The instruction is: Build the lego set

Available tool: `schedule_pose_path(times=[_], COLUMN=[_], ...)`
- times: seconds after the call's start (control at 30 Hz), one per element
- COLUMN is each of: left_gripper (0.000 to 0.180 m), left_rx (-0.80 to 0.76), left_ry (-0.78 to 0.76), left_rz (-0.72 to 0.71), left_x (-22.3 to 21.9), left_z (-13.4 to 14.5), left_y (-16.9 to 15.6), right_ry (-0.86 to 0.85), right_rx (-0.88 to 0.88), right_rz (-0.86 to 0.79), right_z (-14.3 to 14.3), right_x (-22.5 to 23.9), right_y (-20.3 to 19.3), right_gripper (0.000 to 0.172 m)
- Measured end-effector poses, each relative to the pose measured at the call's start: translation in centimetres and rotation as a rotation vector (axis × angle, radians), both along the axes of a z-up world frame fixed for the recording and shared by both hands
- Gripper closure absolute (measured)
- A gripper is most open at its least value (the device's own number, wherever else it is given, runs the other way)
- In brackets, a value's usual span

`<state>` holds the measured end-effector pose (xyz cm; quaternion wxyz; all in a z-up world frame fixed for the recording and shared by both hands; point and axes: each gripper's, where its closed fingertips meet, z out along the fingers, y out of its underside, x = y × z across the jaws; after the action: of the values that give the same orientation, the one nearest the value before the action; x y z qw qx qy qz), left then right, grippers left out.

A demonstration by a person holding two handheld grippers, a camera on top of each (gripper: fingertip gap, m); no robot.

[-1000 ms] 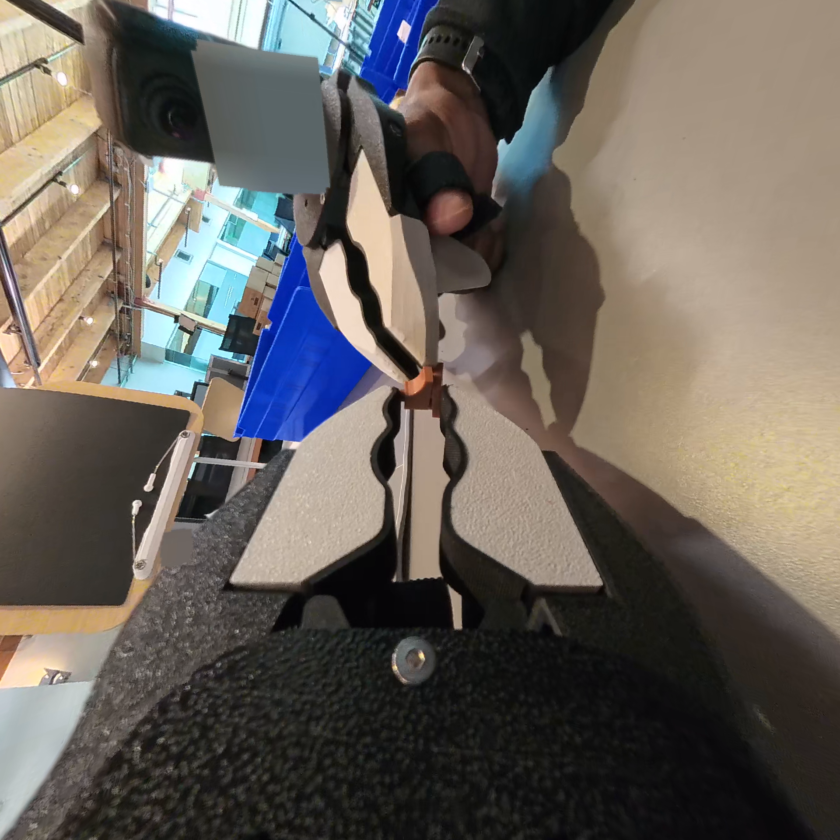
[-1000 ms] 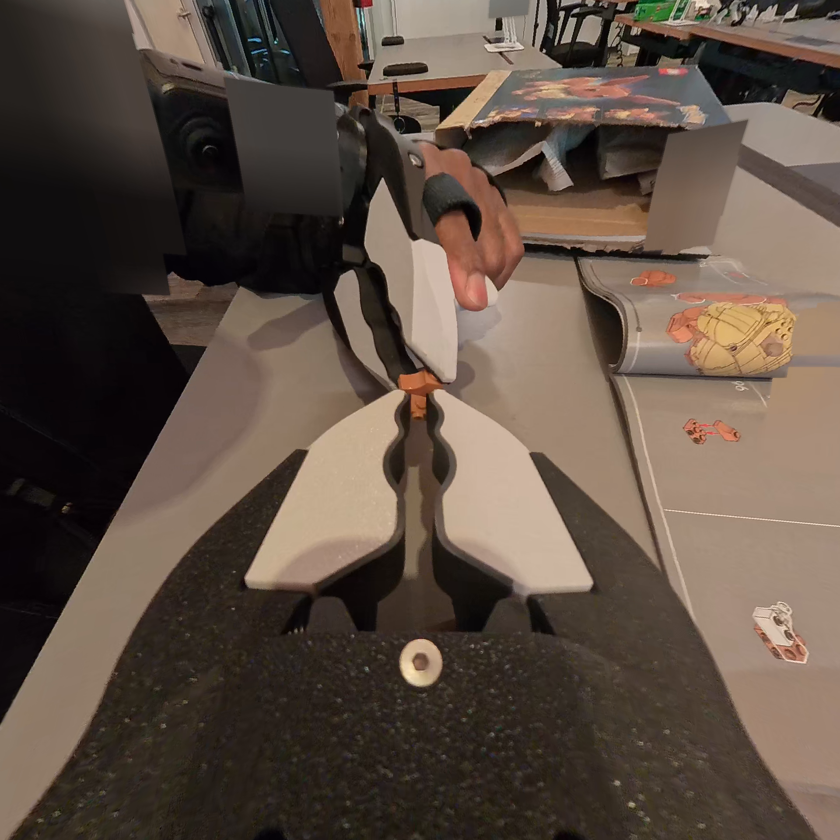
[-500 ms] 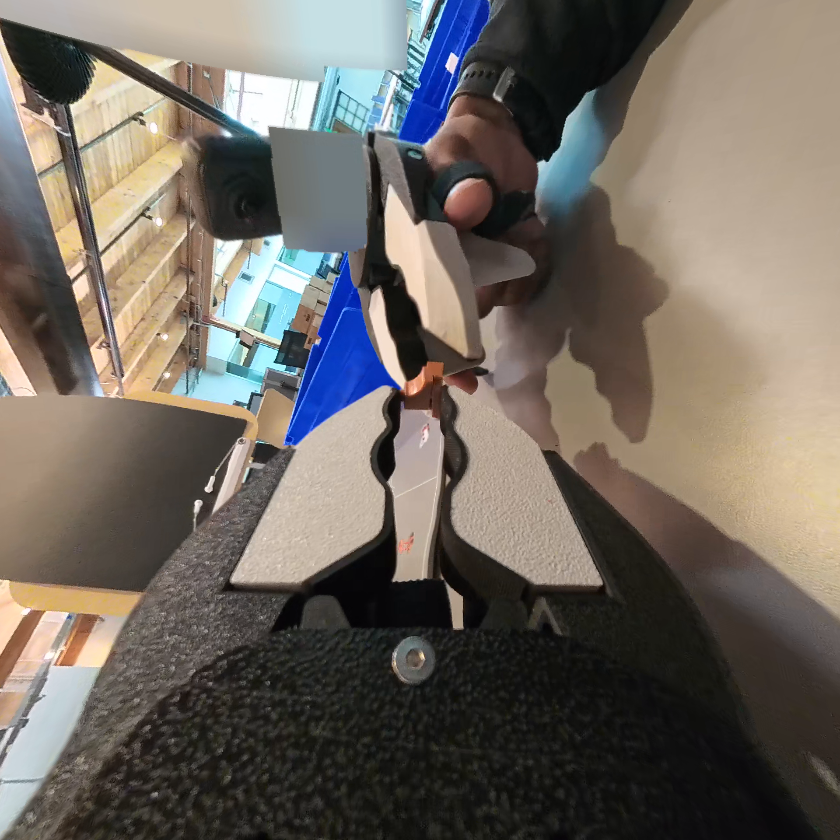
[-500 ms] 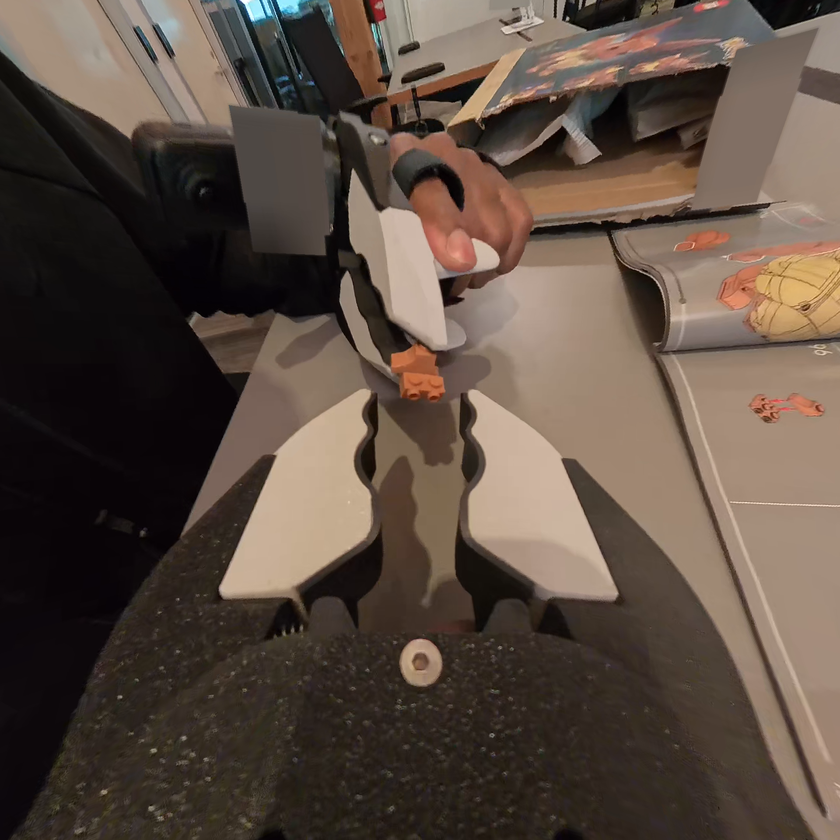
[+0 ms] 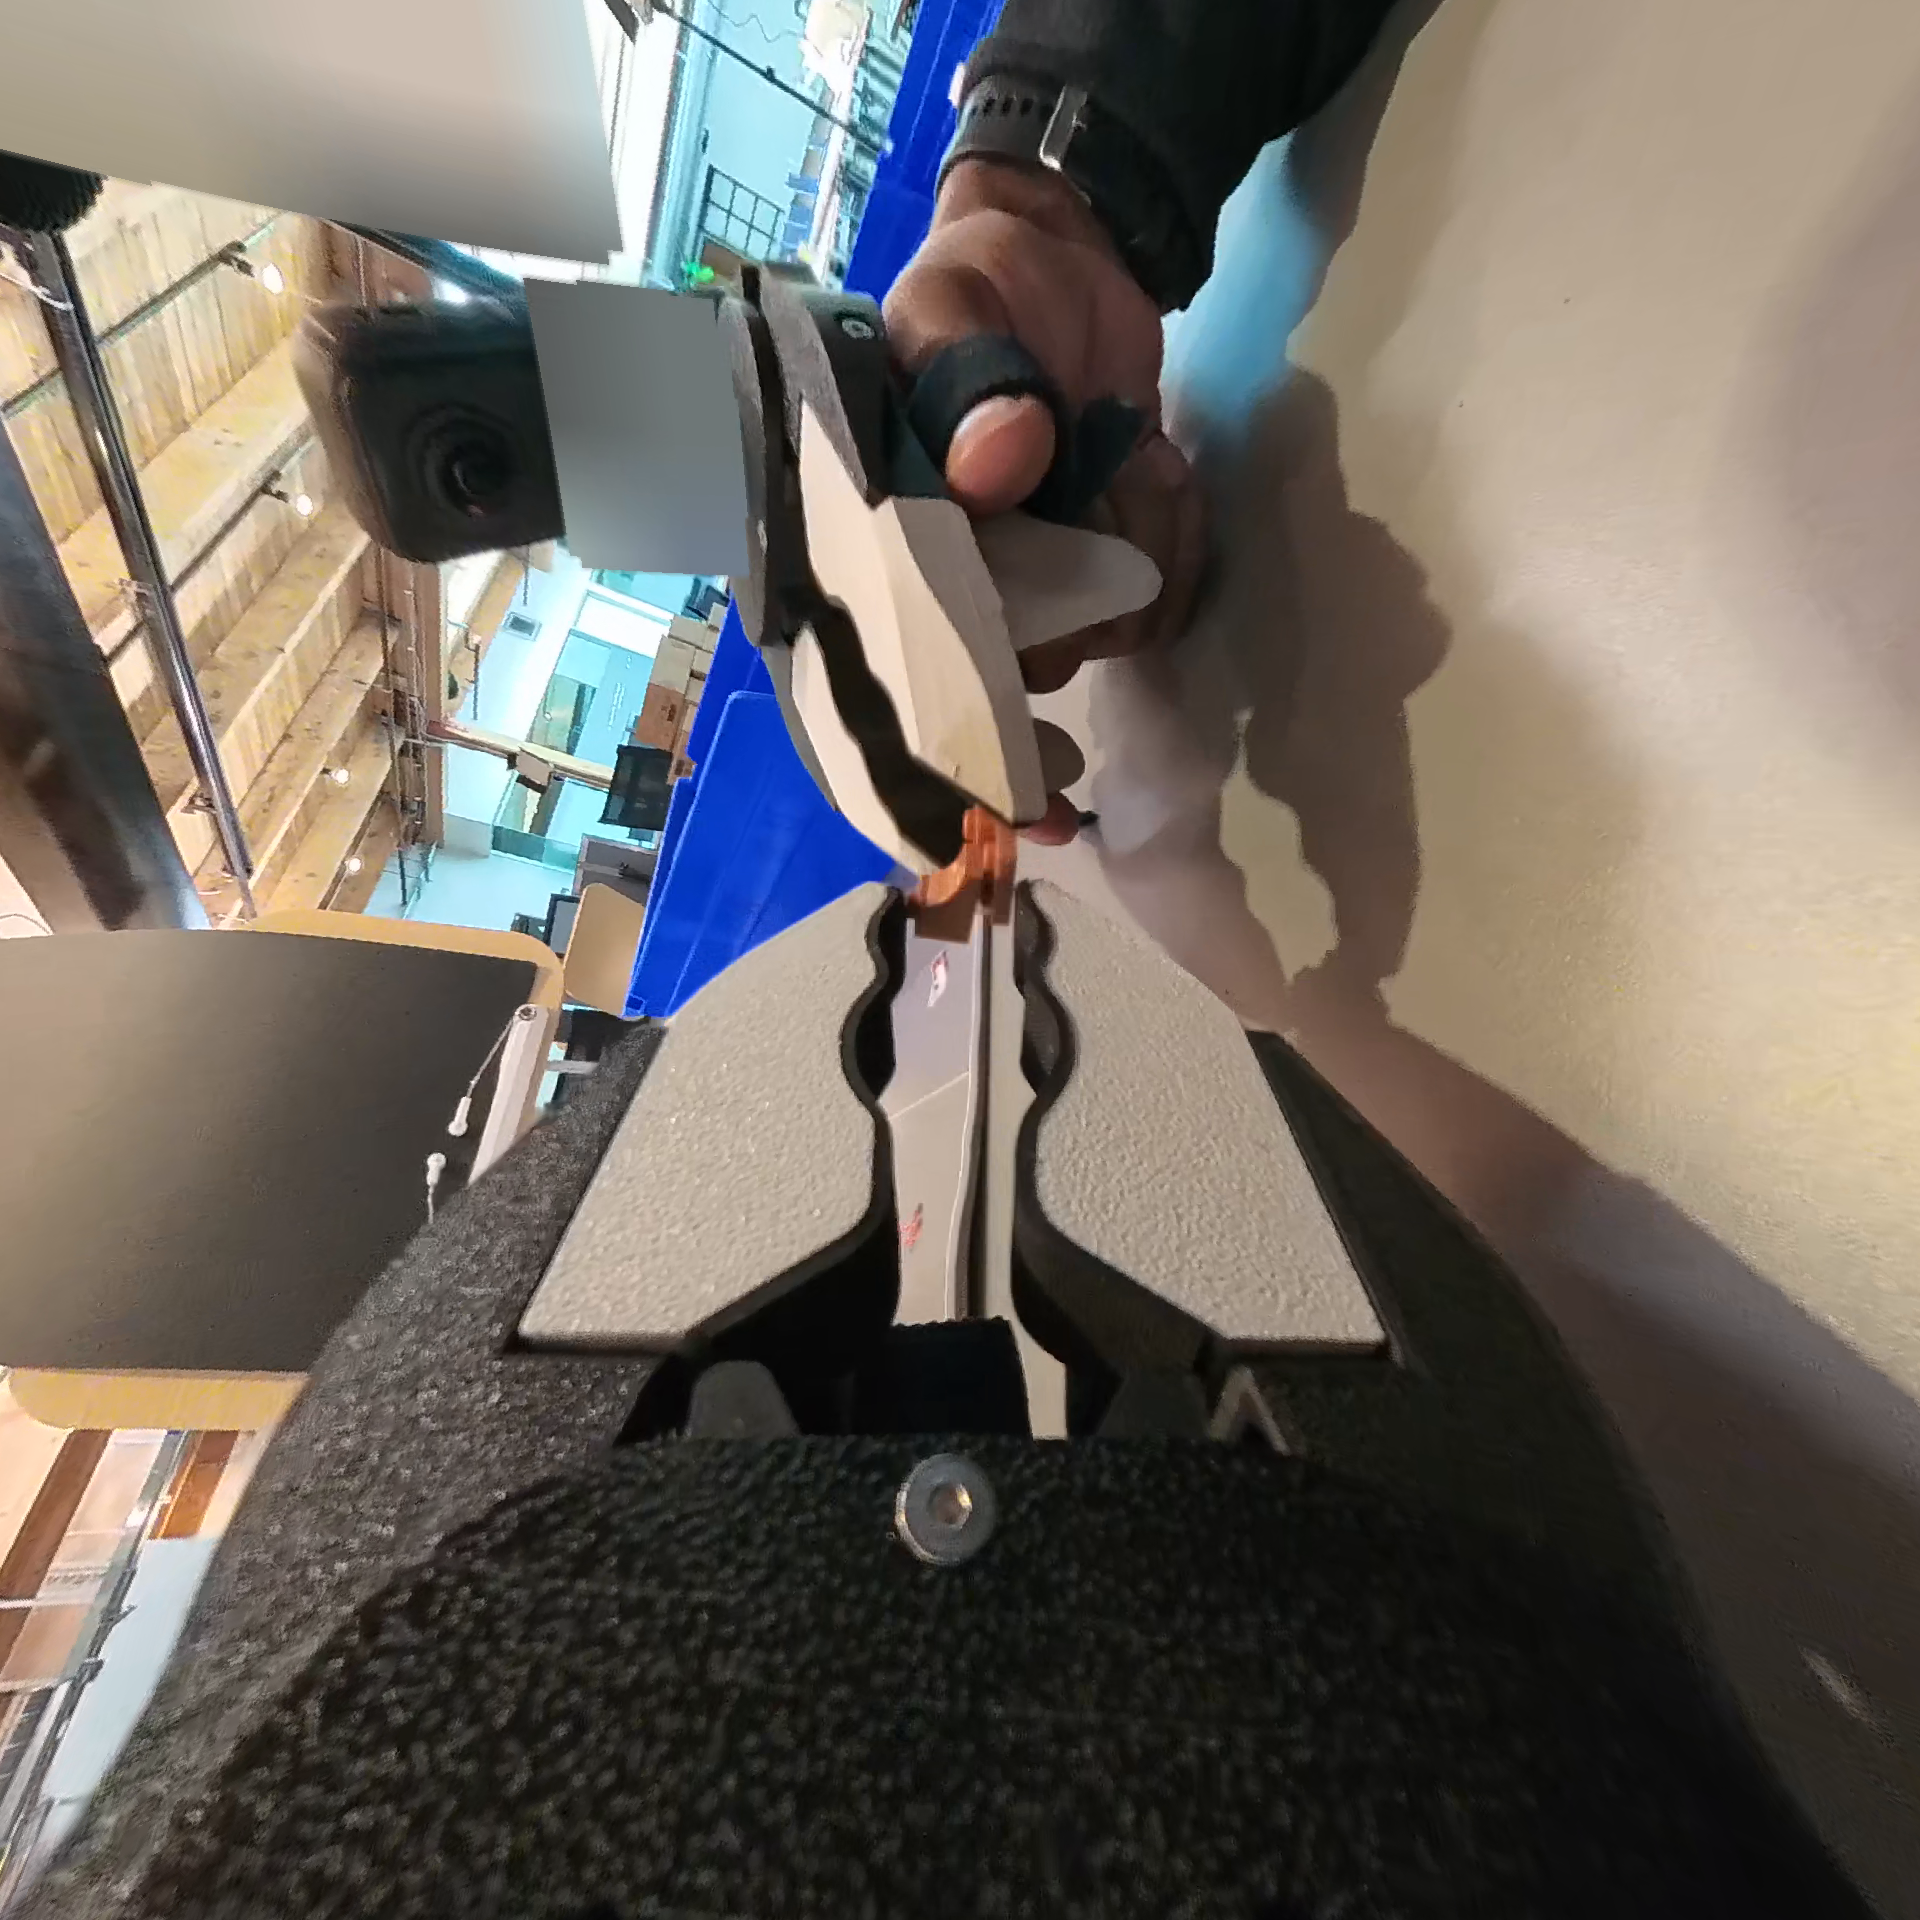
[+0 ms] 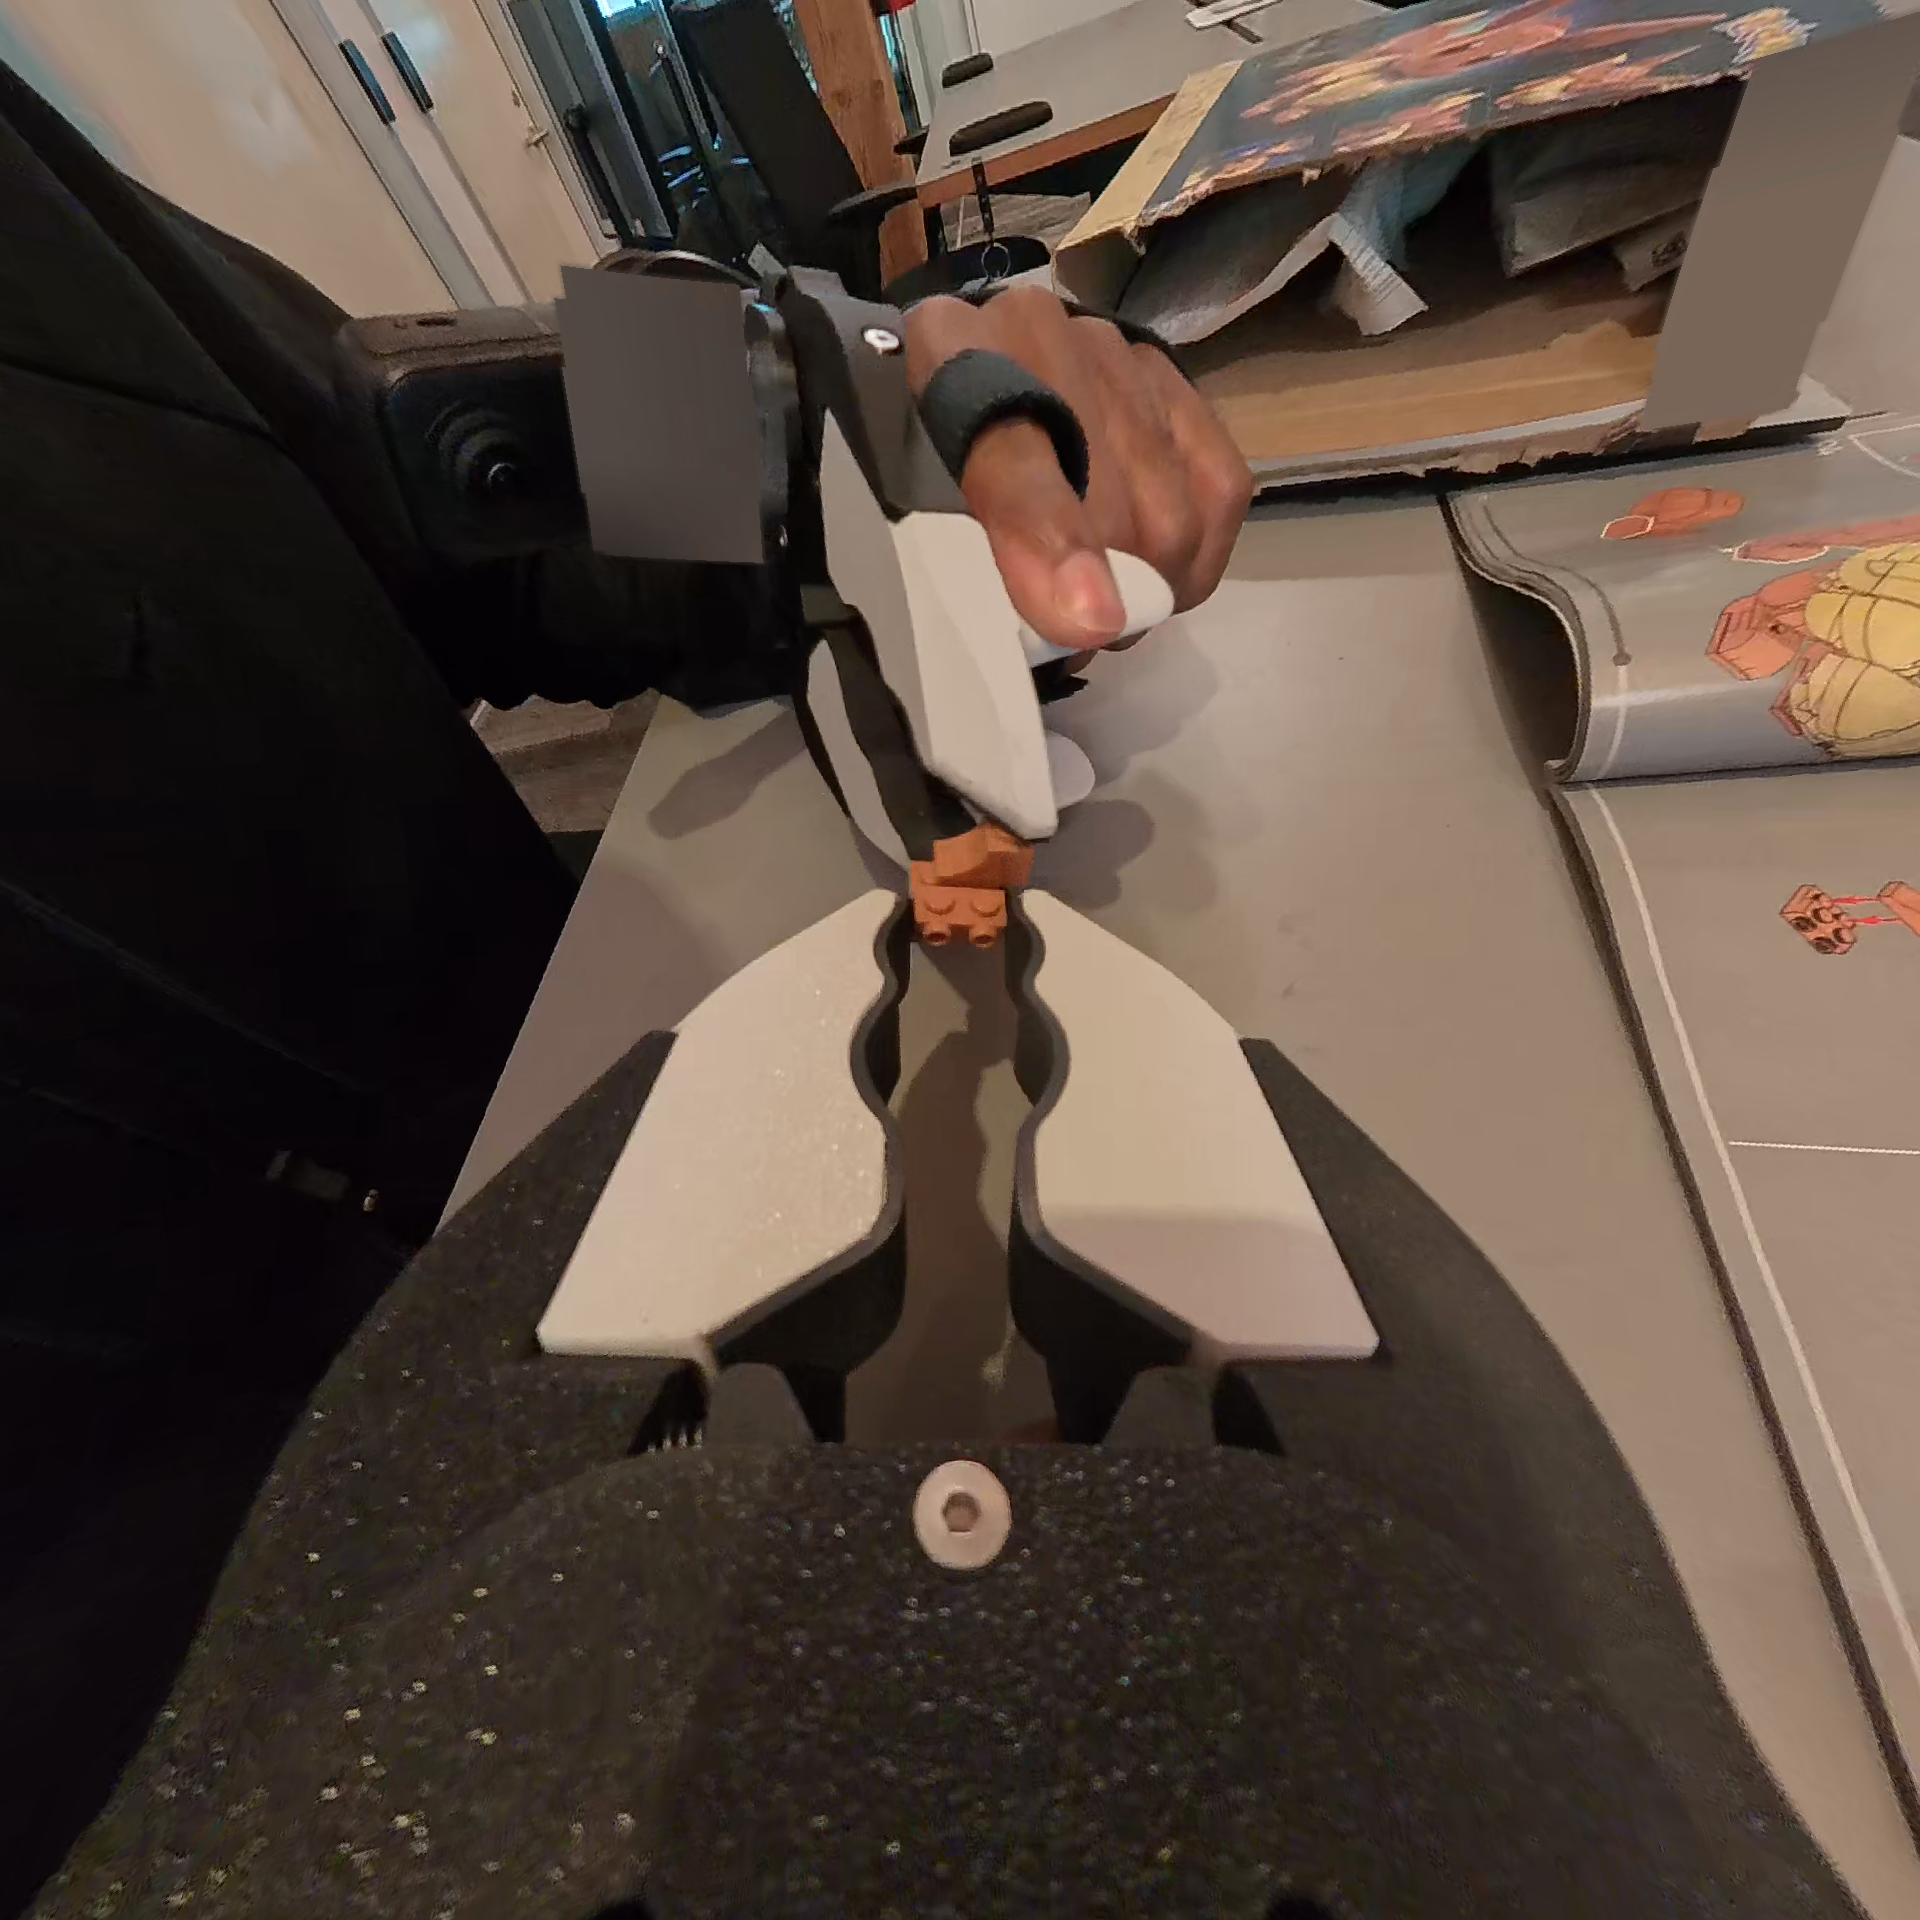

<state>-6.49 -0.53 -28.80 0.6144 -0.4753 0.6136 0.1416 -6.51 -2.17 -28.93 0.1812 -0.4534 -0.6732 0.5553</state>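
Lying near torn cardboard box (image 6: pixel 1403 312), open booklet (image 6: pixel 1714 644), grey table (image 6: pixel 1299 935)

Black textured tongs (image 6: pixel 961 920) with pale grey fingers (image 6: pixel 748 1143); black sleeve (image 5: pixel 1174 125).

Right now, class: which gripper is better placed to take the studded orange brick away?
Probably right: the right gripper flanks the studded brick on both sides, while the left gripper pinches the orange piece above it.

Booklet (image 6: pixel 1704 644) cut off by right edge. Cardboard box (image 6: pixel 1403 208) contents indistinct. Brick's (image 5: pixel 971 883) far side hidden behind fingertips.
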Motion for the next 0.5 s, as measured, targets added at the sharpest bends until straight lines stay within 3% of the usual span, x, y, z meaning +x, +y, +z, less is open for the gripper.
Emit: schedule_pose_path(times=[0.3, 0.5], left_gripper=[0.165, 0.159], left_rx=[-0.032, -0.277], left_ry=[-0.020, -0.161], left_rz=[-0.012, 0.127], left_x=[0.1, -3.0], left_z=[-0.1, -0.9], left_y=[-0.2, 1.2], right_ry=[-0.007, -0.063], right_rx=[0.015, 0.052], right_rz=[-0.004, -0.075], right_z=[-0.2, -0.8], right_x=[0.0, 0.0], right_y=[0.1, 1.9], right_gripper=[0.155, 0.155])
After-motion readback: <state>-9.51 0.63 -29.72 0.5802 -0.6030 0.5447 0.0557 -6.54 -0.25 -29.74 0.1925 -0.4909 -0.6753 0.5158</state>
